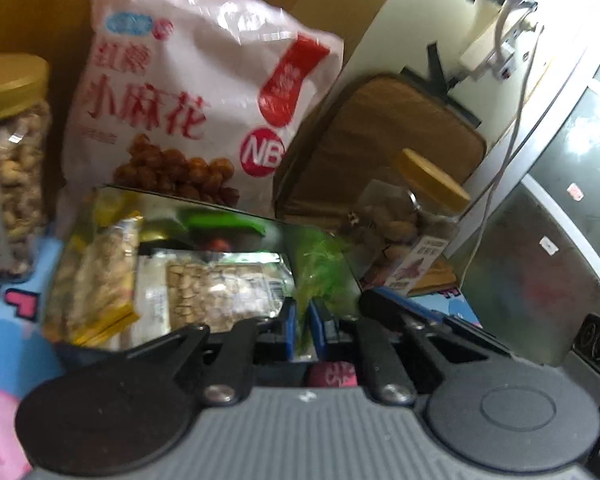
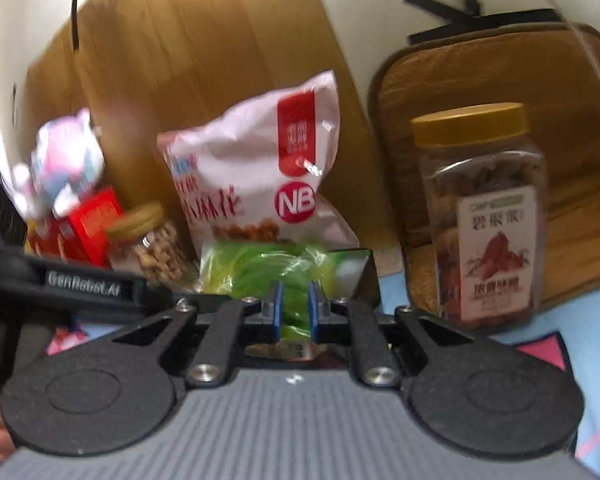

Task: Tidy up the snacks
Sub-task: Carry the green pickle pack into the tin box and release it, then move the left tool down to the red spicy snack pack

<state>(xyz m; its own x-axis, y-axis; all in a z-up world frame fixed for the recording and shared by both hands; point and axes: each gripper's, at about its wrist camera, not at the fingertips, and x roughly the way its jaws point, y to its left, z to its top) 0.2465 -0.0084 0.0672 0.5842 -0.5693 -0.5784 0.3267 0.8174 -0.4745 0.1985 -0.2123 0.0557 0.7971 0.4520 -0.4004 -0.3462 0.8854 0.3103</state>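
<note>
Pinching the crinkled green plastic snack packet [image 1: 320, 268] from both sides, the left tongs [image 1: 303, 330] and right tongs [image 2: 295, 312] are each clamped on it, above a clear rectangular bin [image 1: 148, 200] of nut packets on the worktop. Behind leans a white pouch with red lettering [image 1: 196, 92]. A gold-lidded clear jar of dark snacks [image 2: 488, 216] stands to the right.

R claw [image 2: 295, 312] pinching green packet [image 2: 260, 272], pecan jar [image 2: 488, 216] right
</note>
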